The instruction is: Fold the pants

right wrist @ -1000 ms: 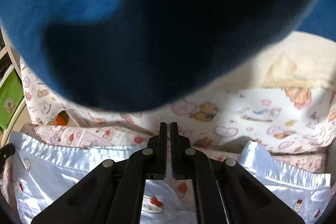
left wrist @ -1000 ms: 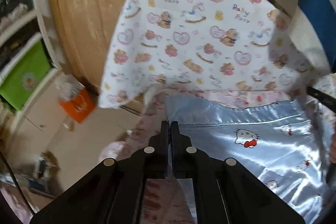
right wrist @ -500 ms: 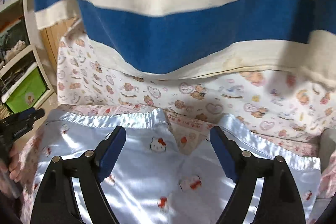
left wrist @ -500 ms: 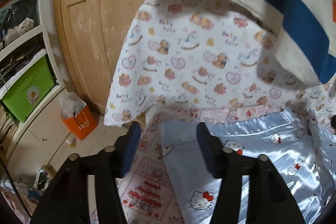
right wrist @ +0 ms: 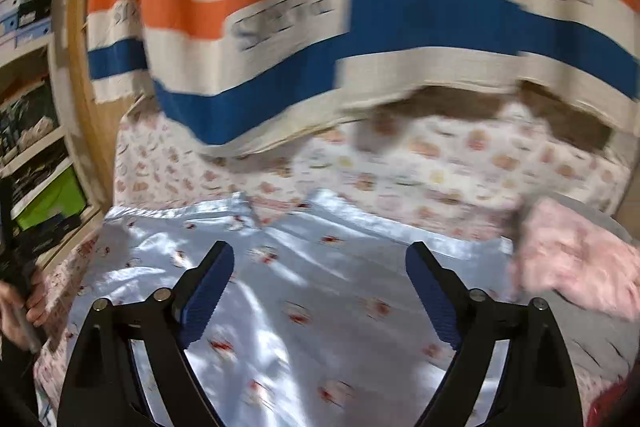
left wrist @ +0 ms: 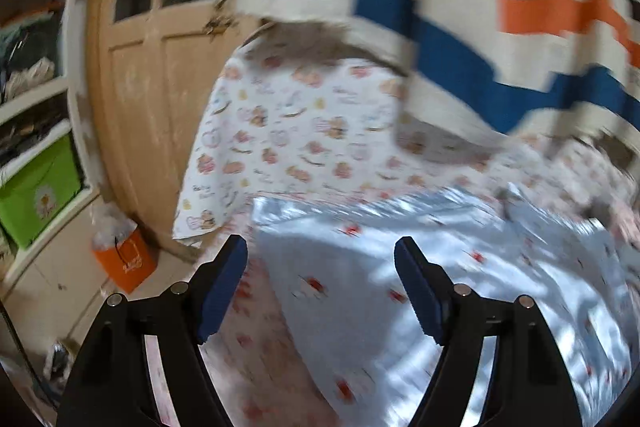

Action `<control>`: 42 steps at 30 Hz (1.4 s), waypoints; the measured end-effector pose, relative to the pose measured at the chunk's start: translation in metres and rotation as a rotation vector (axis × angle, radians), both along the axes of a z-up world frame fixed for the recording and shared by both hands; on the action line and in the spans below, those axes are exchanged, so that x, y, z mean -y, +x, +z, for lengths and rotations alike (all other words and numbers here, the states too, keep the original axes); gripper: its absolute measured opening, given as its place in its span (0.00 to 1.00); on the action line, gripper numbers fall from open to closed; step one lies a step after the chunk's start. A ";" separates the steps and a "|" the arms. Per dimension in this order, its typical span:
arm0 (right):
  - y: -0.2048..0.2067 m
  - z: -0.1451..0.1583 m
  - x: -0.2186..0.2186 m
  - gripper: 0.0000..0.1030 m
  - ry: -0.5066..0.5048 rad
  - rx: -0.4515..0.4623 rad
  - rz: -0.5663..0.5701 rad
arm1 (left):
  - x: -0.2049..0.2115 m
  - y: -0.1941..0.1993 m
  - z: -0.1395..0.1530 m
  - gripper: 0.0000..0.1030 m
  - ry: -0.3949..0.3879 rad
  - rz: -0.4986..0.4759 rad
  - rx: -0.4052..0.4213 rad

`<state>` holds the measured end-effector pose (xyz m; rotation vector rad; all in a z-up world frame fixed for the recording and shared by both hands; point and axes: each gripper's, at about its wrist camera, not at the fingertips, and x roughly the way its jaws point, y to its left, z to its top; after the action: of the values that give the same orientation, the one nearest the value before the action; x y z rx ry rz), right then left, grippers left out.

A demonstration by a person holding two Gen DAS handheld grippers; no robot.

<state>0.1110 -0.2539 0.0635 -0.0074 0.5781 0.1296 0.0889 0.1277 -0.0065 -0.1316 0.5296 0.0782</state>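
Left wrist view, from the left: shelves with a green box [left wrist: 38,195] at the edge, an orange bag [left wrist: 122,261] on the floor before a wooden door [left wrist: 156,75]; a second ago the door and bag sat closer in, and now more of the door's glass panes shows. The left tool [left wrist: 320,259] was clenched a second ago with the satin hem pinched between its pads; its jaws have just been opening and now stand wide and released, nothing between them, the pale blue satin pants [left wrist: 420,267] lying below and to the right on the printed bed sheet [left wrist: 256,307]; the bear-print cloth [left wrist: 296,131] hangs behind as before. A striped top [left wrist: 440,7] in cream, blue and orange now fills the upper right, where only a corner of it showed earlier.

Right wrist view, from the left: a hand [right wrist: 24,303] holding the other dark tool at the edge; the pants [right wrist: 288,287] spread flat across the bed, both leg hems pointing toward the bear-print cloth [right wrist: 460,163]. The right tool [right wrist: 320,259] was clenched a second ago; its jaws have just been opening and are now spread wide, released, hovering over the satin without gripping it. The striped top [right wrist: 360,27], earlier a dark blue blur covering the lens, now shows full stripes; a pink garment [right wrist: 572,267] lies at the right.
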 end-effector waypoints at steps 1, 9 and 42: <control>-0.002 0.000 0.008 0.87 0.005 0.002 -0.020 | 0.009 -0.010 0.005 0.73 0.013 -0.025 0.014; -0.072 -0.014 0.059 0.87 0.121 0.010 -0.114 | 0.054 -0.080 0.006 0.76 0.074 -0.021 0.080; -0.209 -0.125 0.051 0.09 0.306 -0.226 -0.154 | 0.140 -0.149 -0.059 0.00 -0.064 -0.191 -0.117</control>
<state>-0.0976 -0.3054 -0.0617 0.3517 0.7770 0.0680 -0.0598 -0.0121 -0.0659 -0.1391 0.6593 -0.1184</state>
